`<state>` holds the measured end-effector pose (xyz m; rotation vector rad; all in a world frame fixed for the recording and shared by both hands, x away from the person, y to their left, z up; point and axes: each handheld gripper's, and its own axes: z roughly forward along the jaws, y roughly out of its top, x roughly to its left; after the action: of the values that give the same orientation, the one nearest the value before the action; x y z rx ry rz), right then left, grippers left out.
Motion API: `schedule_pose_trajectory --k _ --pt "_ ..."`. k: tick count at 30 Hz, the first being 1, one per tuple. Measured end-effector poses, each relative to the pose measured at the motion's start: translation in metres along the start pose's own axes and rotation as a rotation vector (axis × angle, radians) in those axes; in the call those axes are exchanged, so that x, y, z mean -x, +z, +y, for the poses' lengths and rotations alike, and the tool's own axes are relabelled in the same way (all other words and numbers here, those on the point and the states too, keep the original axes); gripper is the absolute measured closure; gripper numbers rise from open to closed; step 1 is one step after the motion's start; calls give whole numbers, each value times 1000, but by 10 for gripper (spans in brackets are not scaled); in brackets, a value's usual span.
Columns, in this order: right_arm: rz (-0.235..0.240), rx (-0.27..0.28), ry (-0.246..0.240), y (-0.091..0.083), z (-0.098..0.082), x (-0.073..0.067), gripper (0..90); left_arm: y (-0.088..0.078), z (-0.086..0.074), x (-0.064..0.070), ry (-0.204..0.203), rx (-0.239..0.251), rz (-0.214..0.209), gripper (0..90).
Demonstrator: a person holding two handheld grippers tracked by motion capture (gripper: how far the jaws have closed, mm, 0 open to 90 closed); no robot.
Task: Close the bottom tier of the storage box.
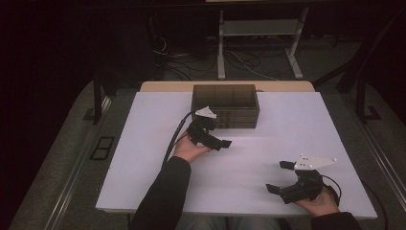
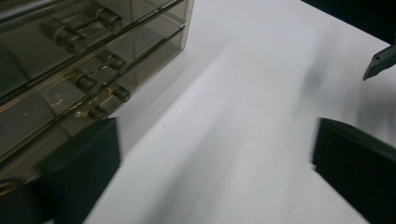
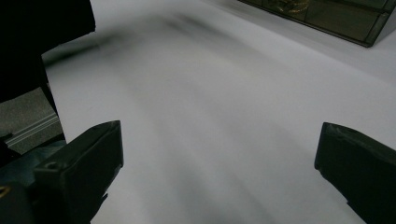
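Observation:
A smoky see-through drawer box [image 1: 225, 105] stands at the back middle of the white table [image 1: 143, 167]. My left gripper [image 1: 218, 136] hovers just in front of it, jaws wide open with nothing between them. In the left gripper view the box's stacked drawers [image 2: 70, 70] with small dark knobs [image 2: 86, 83] lie at the upper left, apart from the open gripper [image 2: 215, 154]. My right gripper [image 1: 276, 176] rests near the front right of the table, open and empty. Bare table top shows between the jaws of the right gripper [image 3: 219, 158], and the box corner [image 3: 327, 18] sits far off.
Beyond the table's far edge stand a metal frame [image 1: 258, 28] and loose cables [image 1: 191, 62] on the floor. The table's left edge and the grey floor [image 3: 28, 116] show in the right gripper view. A tip of the other gripper [image 2: 379, 61] shows at the upper right of the left gripper view.

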<state>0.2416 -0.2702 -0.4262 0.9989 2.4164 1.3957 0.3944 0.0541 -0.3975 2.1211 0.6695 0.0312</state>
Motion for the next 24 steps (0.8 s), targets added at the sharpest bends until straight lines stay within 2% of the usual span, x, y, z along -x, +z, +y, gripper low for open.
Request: schedule_pose_trajectory --k 3,7,15,24 --pt "-1 -1 1 0 0 0 6 -8 -3 2 -9 22 7 0" --pt "-1 -2 1 0 0 0 6 -19 -5 5 1 32 16 0" --pt "-3 -2 2 0 0 0 6 -40 -15 12 -4 66 41 0" --pt "-3 -4 3 1 0 -1 6 -57 -27 17 -1 89 54 0"
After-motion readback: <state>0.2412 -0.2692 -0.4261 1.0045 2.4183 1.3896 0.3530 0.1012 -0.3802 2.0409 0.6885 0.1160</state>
